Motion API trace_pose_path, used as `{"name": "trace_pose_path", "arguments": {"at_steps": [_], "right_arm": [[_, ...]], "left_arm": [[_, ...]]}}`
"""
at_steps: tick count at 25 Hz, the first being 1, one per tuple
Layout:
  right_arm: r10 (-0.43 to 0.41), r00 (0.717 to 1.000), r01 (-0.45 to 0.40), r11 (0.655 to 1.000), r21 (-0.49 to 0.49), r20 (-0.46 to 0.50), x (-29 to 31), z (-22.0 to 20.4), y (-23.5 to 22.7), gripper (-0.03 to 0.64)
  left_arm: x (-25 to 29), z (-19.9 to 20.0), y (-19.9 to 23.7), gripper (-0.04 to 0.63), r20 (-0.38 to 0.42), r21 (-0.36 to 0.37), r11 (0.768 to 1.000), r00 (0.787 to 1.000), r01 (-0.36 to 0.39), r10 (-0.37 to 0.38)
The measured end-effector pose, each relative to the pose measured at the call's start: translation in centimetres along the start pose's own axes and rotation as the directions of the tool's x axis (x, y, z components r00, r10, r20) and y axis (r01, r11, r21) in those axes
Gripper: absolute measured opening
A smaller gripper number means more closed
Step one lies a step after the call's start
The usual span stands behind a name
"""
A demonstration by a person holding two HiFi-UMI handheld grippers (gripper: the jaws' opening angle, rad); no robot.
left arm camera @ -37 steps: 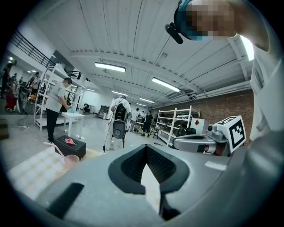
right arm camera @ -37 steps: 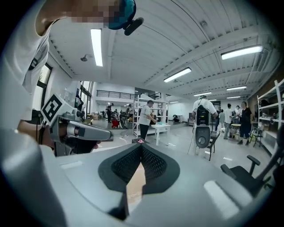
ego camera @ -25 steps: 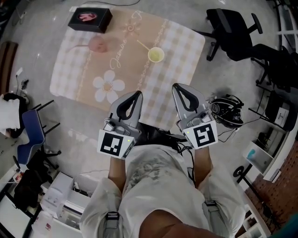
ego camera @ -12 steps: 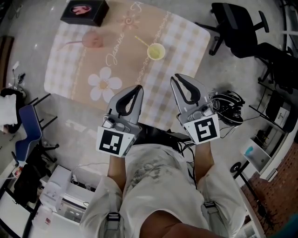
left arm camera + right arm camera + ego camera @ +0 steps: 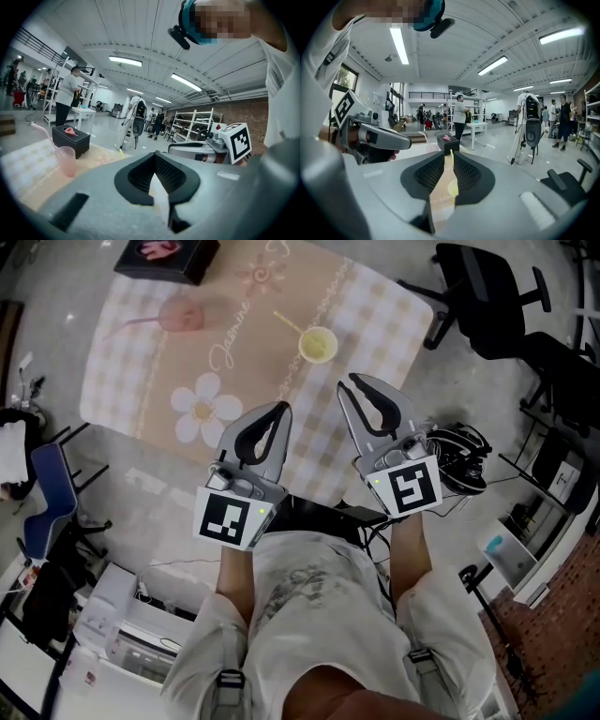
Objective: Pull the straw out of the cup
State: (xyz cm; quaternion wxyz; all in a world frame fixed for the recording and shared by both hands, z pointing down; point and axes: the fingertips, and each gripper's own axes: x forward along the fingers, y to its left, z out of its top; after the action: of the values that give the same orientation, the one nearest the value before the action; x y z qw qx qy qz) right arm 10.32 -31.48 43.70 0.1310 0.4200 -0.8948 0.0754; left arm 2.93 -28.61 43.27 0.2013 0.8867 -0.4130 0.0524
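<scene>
1. Cup [image 5: 318, 343]: yellow, upright on the tabletop [image 5: 375, 315], right of the middle and nearer the far edge. I also catch it through the slit between my right gripper's fingers.
2. Straw [image 5: 292, 326]: yellow, standing in the cup, leaning out toward the far left corner.
3. Right gripper [image 5: 349, 382]: over the tabletop just inside the near edge, pointing toward the cup and well apart from it. I read its fingers as a narrow slit apart, having just been opening. Nothing sits between them.
4. Left gripper [image 5: 281, 409]: beside the right one, over the near edge. In its own view the fingertips meet, and I see nothing held.
5. Pink cup [image 5: 181, 315]: upright toward the far left corner, with a pink straw [image 5: 131, 327] leaning toward the left edge.
6. Box [image 5: 167, 251]: black, at the far left corner, near the pink cup, with something pink on its top.
7. Chair [image 5: 478, 287]: black, on the floor off the far right corner.
</scene>
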Motion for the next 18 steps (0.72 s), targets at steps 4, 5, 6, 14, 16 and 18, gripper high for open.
{"name": "trace_pose_path", "arguments": {"at_steps": [4, 5, 6, 14, 16, 18], "right_arm": [[0.005, 1.000, -0.005, 1.000, 0.010, 0.023, 1.5, 0.0, -0.3, 0.080], [0.009, 1.000, -0.009, 1.000, 0.007, 0.007, 1.7, -0.4, -0.4, 0.081], [0.011, 1.000, -0.011, 1.000, 0.007, 0.003, 2.1, -0.7, -0.6, 0.084], [0.035, 0.999, -0.035, 0.999, 0.017, -0.017, 4.7, -2.5, -1.7, 0.121], [0.037, 0.999, -0.037, 0.999, 0.018, -0.004, 5.4, -2.5, -2.1, 0.124], [0.044, 0.999, -0.043, 0.999, 0.013, -0.024, 6.0, -3.2, -2.4, 0.127]], "left_arm": [[0.9, 0.0, 0.6, 0.005, -0.002, -0.006, 1.000, 1.000, -0.004, 0.004], [1.1, -0.2, 0.8, 0.004, -0.004, -0.010, 1.000, 1.000, -0.007, 0.007], [1.3, -0.6, 1.0, 0.005, -0.008, -0.015, 1.000, 1.000, -0.012, 0.012], [3.0, -1.4, 2.3, 0.005, -0.008, -0.040, 0.999, 0.999, -0.032, 0.031], [3.4, -1.9, 2.7, 0.005, -0.027, -0.039, 0.999, 0.999, -0.032, 0.031], [3.8, -2.2, 3.0, 0.004, -0.029, -0.045, 0.998, 0.999, -0.036, 0.035]]}}
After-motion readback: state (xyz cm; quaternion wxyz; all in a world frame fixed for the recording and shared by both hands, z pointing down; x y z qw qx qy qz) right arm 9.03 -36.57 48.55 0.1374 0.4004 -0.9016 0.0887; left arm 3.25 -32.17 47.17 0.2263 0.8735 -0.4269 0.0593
